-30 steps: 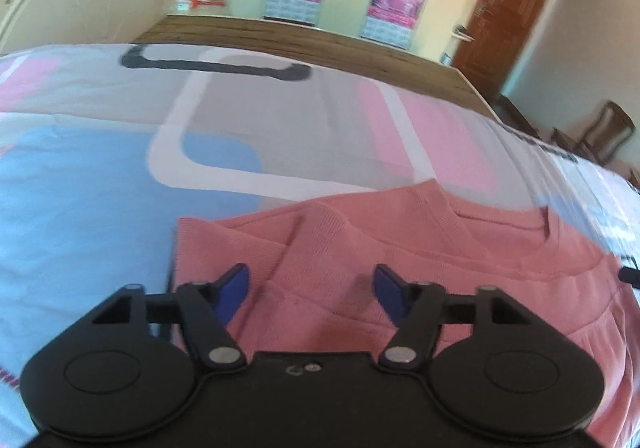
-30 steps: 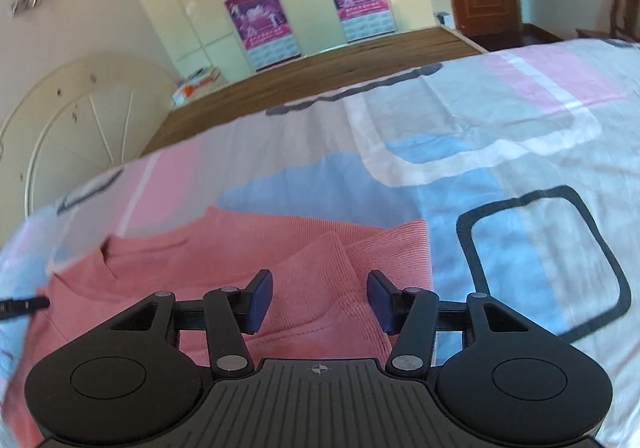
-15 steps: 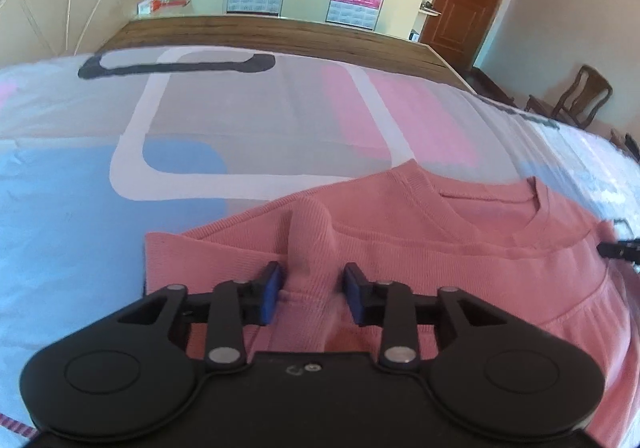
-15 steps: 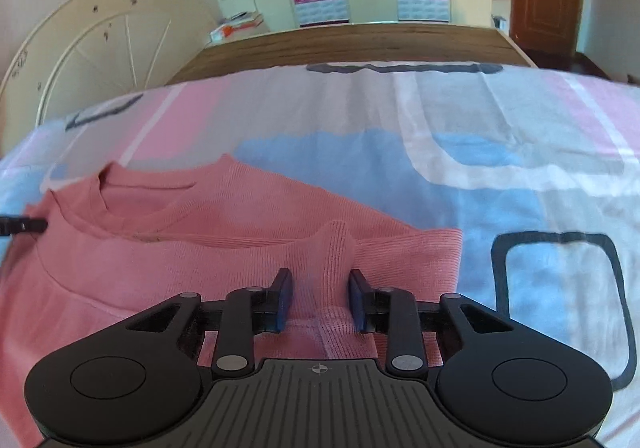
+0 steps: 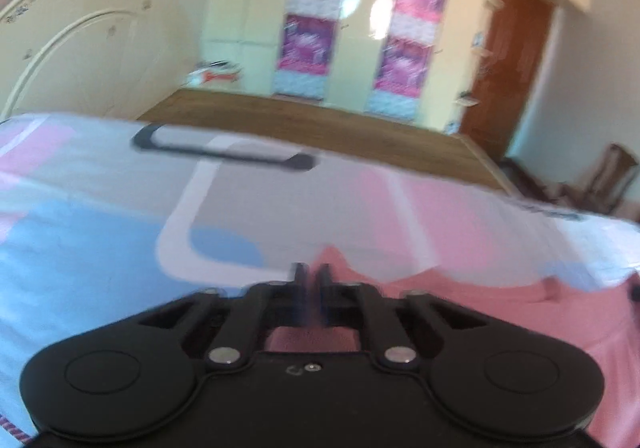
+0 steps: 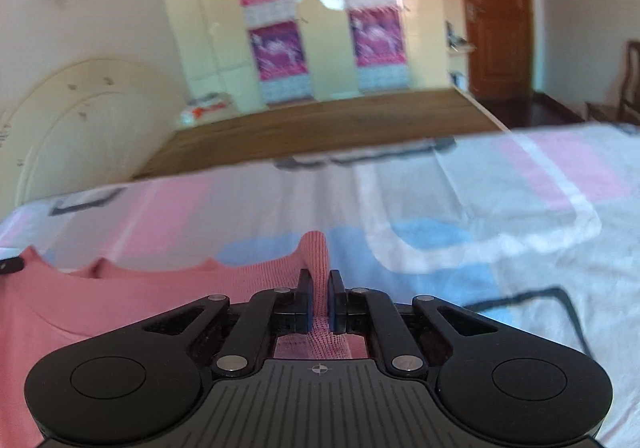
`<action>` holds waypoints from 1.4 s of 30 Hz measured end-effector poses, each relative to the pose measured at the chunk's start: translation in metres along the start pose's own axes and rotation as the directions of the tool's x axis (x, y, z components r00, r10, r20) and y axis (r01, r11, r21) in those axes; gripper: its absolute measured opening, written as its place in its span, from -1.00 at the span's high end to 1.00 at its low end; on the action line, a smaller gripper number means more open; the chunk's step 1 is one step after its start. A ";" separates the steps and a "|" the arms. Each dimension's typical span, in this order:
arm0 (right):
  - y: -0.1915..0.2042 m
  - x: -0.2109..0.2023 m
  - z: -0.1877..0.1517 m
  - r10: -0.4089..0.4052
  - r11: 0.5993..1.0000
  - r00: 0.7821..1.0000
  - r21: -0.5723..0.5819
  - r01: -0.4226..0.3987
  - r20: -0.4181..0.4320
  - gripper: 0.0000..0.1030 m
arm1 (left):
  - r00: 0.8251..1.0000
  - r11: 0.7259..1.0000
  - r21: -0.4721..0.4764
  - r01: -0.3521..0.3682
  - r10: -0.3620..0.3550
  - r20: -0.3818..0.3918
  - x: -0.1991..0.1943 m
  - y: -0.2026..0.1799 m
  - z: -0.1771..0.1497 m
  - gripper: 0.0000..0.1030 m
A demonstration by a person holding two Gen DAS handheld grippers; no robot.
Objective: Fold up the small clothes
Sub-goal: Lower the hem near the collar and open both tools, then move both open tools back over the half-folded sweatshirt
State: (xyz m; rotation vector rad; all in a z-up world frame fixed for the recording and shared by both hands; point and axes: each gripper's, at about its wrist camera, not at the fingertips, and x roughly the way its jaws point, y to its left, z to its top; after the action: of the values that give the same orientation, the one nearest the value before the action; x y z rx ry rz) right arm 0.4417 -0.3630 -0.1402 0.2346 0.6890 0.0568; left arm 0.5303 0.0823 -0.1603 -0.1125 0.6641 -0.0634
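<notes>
A small pink knit sweater lies on the patterned bedsheet. My left gripper is shut on a pinched fold of the sweater at its left shoulder. My right gripper is shut on a raised fold of the same sweater at its right shoulder, and the fabric sticks up between the blue pads. Both grippers hold the top edge lifted off the bed. The lower part of the sweater is hidden under the grippers.
The bedsheet spreads far ahead and to both sides. A wooden footboard runs along the far edge. Beyond it are a cream wardrobe with posters, a brown door and a chair.
Both grippers closed fully on the sweater's shoulder folds and lifted them. The views tilted up, so less of the sweater shows and more of the room.
</notes>
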 end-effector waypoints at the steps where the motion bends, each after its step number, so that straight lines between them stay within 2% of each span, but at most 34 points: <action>1: 0.000 0.012 -0.005 -0.031 1.000 0.999 0.000 0.031 -0.030 0.88 | 0.999 1.000 0.007 -0.022 0.023 -0.032 0.010 0.000 -0.006 0.95; 3: -0.004 0.031 -0.015 -0.055 0.998 0.993 0.013 0.057 -0.105 0.88 | 0.996 0.998 0.060 -0.036 0.040 -0.080 0.020 -0.007 -0.019 0.94; 5: -0.002 0.033 -0.016 -0.063 0.998 0.994 0.001 0.064 -0.093 0.87 | 0.996 0.988 0.141 -0.060 0.070 -0.063 0.018 -0.015 -0.024 0.92; 7: -0.002 0.029 -0.012 -0.066 0.998 0.994 0.013 0.068 -0.088 0.78 | 0.994 0.989 0.128 -0.074 0.084 -0.076 0.017 -0.014 -0.019 0.77; 8: -0.003 0.024 -0.009 -0.081 0.996 0.994 0.020 0.083 -0.074 0.69 | 0.993 0.990 0.111 -0.083 0.092 -0.077 0.013 -0.012 -0.015 0.51; 9: -0.002 0.018 -0.008 -0.097 0.995 0.994 0.020 0.099 -0.051 0.68 | 0.992 0.991 0.092 -0.098 0.104 -0.064 0.007 -0.008 -0.012 0.44; 12: 0.003 -0.003 -0.007 -0.086 0.996 0.996 0.001 0.086 -0.003 0.68 | 0.994 0.992 0.074 -0.102 0.105 -0.033 -0.016 0.002 -0.007 0.47; 16: 0.018 -0.024 -0.019 -0.037 0.998 0.999 -0.041 0.037 -0.012 0.60 | 0.999 0.992 0.118 -0.037 0.039 -0.016 -0.046 -0.009 -0.016 0.44; 19: 0.032 -0.030 -0.035 0.014 0.999 0.999 -0.035 -0.016 -0.044 0.58 | 0.996 0.986 0.159 0.051 -0.040 -0.074 -0.052 -0.022 -0.033 0.41; 21: 0.047 -0.032 -0.048 0.038 0.997 0.997 -0.060 -0.042 -0.067 0.57 | 0.992 0.980 0.181 0.080 -0.060 -0.110 -0.050 -0.031 -0.048 0.38; 23: 0.063 -0.032 -0.064 0.033 0.990 0.996 -0.131 -0.045 -0.088 0.57 | 0.989 0.979 0.193 0.066 -0.038 -0.145 -0.043 -0.034 -0.063 0.36; 26: 0.067 -0.032 -0.083 -0.008 0.983 0.994 -0.184 -0.013 -0.112 0.57 | 0.994 0.978 0.208 0.016 0.007 -0.111 -0.042 -0.024 -0.074 0.35; 33: 0.035 -0.049 -0.095 -0.108 0.986 0.989 -0.137 0.094 -0.102 0.56 | 0.989 0.988 0.150 -0.020 0.042 -0.141 -0.054 -0.011 -0.068 0.38; 35: 0.041 -0.060 -0.094 -0.106 0.987 0.989 -0.133 0.093 -0.102 0.55 | 0.991 0.991 0.135 -0.013 0.031 -0.131 -0.066 -0.014 -0.067 0.40; 37: 0.050 -0.076 -0.096 -0.071 0.991 0.994 -0.122 0.060 -0.082 0.54 | 0.993 0.992 0.125 0.024 -0.009 -0.118 -0.081 -0.021 -0.070 0.40; 42: 0.069 -0.087 -0.117 -0.074 0.980 0.993 -0.191 0.055 -0.093 0.52 | 0.989 0.985 0.161 0.066 -0.043 -0.140 -0.094 -0.046 -0.089 0.16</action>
State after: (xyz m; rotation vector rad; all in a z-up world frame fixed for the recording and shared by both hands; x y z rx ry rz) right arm 0.3024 -0.2843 -0.1572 0.0275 0.7853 0.0716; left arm 0.4004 0.0382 -0.1664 0.0337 0.7892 -0.1799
